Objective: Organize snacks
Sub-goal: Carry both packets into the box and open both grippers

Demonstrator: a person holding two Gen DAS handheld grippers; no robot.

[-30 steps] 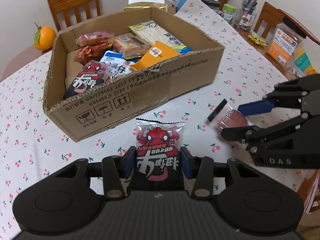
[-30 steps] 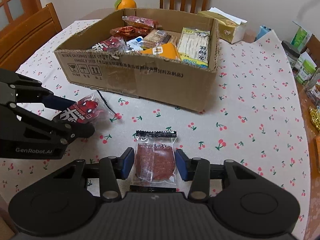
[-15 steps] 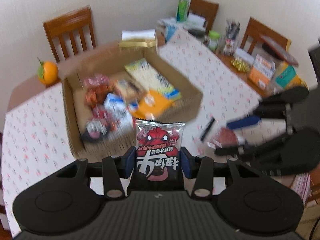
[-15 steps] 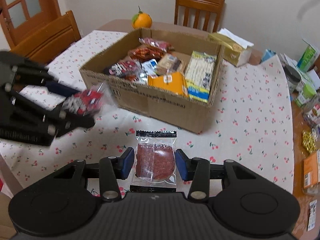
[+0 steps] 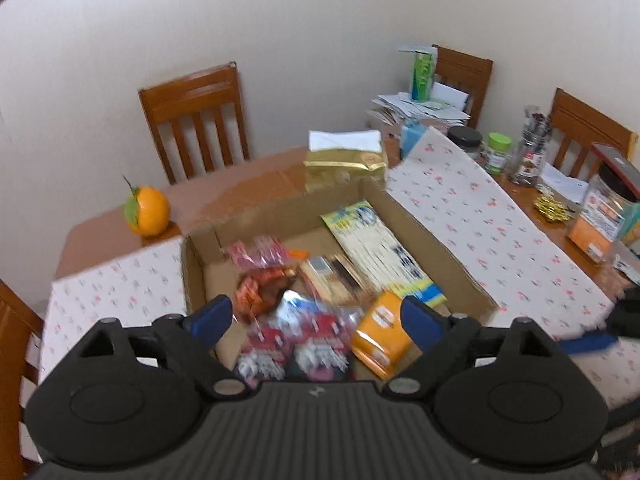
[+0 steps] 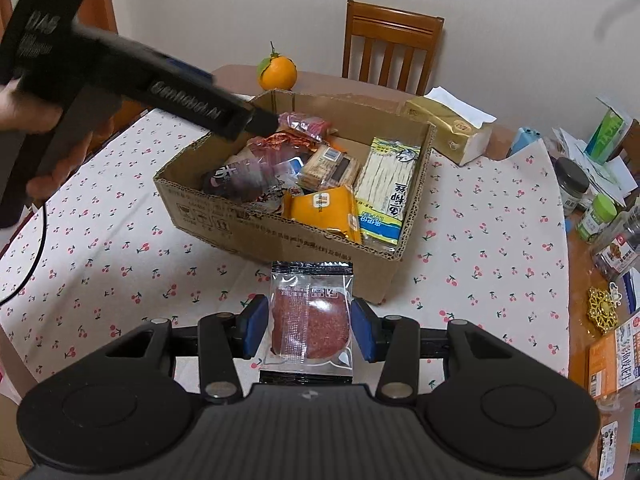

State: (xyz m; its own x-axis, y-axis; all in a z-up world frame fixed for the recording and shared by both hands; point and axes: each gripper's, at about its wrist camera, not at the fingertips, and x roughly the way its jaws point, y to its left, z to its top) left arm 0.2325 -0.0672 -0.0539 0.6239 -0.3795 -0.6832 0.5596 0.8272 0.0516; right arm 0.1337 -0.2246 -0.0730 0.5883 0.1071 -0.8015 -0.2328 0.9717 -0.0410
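Above box (image 6: 280, 236), left hand-held gripper (image 5: 316, 320) opening

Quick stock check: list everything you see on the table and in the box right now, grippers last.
cardboard box: 1, brown, table centre, holding snack packets
yellow noodle pack: 1, box's right side
orange packet: 1, box front
round meat snack: 1, clear pack, red disc, in right gripper
orange fruit: 1, behind box
tissue pack: 1, gold, behind box
jars: several, table's right edge
left gripper: opening above box, nothing pressed
right gripper: shut on round meat snack
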